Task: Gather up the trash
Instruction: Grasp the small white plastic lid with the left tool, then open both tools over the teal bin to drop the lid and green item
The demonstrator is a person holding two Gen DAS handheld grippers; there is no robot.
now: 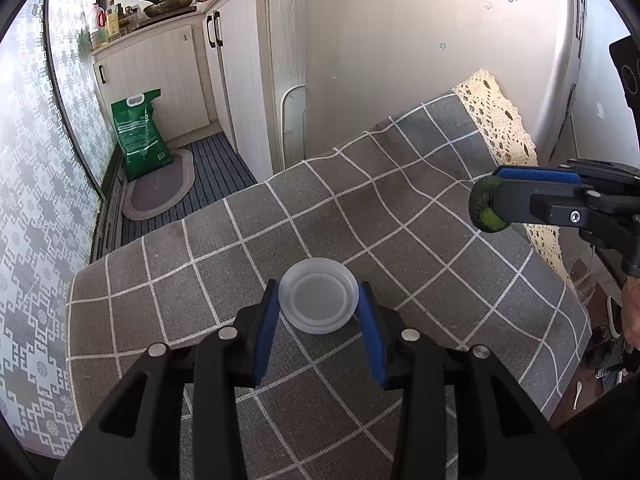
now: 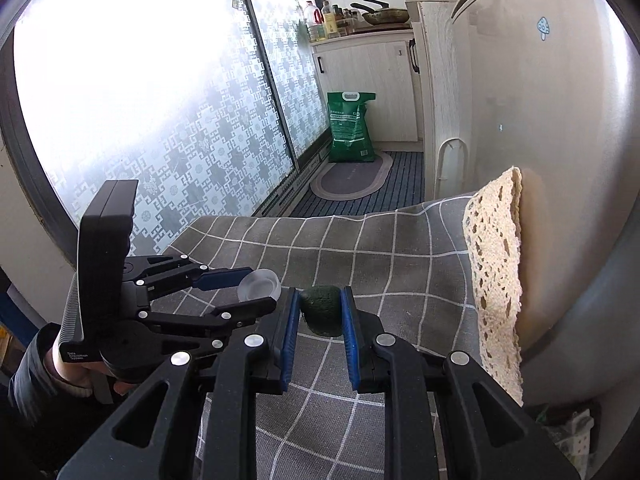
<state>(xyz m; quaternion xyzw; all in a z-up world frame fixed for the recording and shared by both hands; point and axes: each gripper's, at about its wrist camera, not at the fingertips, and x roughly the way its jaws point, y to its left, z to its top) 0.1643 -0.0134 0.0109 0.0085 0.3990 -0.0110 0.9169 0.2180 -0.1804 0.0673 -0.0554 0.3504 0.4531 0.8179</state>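
A round translucent plastic lid (image 1: 319, 296) sits between the blue pads of my left gripper (image 1: 319, 287), which touch it on both sides, just above the grey checked tablecloth (image 1: 400, 208). The right wrist view shows the same lid (image 2: 258, 285) held in the left gripper (image 2: 261, 286) at the left. My right gripper (image 2: 320, 292) is shut on a dark green piece of fruit (image 2: 322, 312) over the cloth. From the left wrist view, the right gripper (image 1: 498, 196) comes in from the right edge with the fruit (image 1: 482, 208) at its tips.
The cloth's lace edge (image 1: 496, 120) lies against a silver fridge (image 1: 400, 40). Beyond the table are white cabinets (image 1: 240, 80), a green sack (image 1: 140, 132) on a floor mat, and a patterned glass door (image 2: 180, 120). A hand (image 2: 76, 372) grips the left tool.
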